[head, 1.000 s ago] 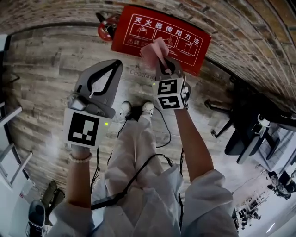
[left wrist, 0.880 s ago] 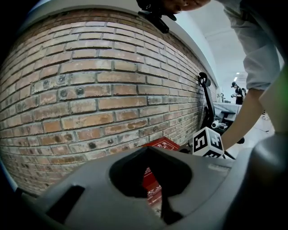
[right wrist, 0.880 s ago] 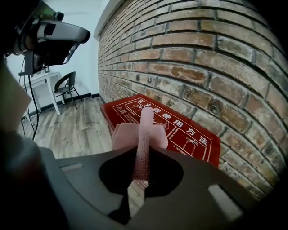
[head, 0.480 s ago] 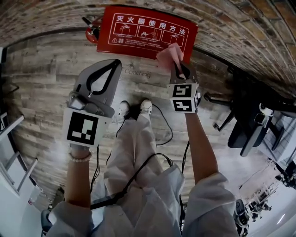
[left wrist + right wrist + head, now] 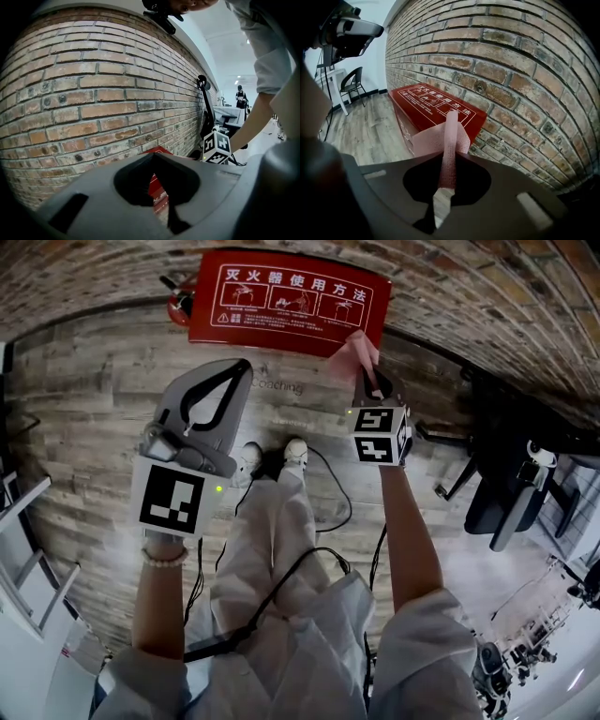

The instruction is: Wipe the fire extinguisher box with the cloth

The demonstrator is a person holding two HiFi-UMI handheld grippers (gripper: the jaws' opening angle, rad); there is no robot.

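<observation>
Right arm's stretched out, right gripper (image 5: 368, 373) at the right corner of the fire extinguisher box (image 5: 281, 306), jaws pinching the cloth (image 5: 352, 352). Left gripper (image 5: 242, 369) sits short of the box, jaws closed, empty.

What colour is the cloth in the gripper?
Pink. The cloth shows best in the right gripper view, pinched by the right gripper.

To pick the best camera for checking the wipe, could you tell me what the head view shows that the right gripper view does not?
Only the head view shows the shut left tool, the person's white-trousered legs and a black office chair. Only the right gripper view shows the right tool's jaws pinching the pink waffle-textured cloth up close. Both show that cloth by the red rectangular fire extinguisher box, the brick wall and the wooden plank floor.
</observation>
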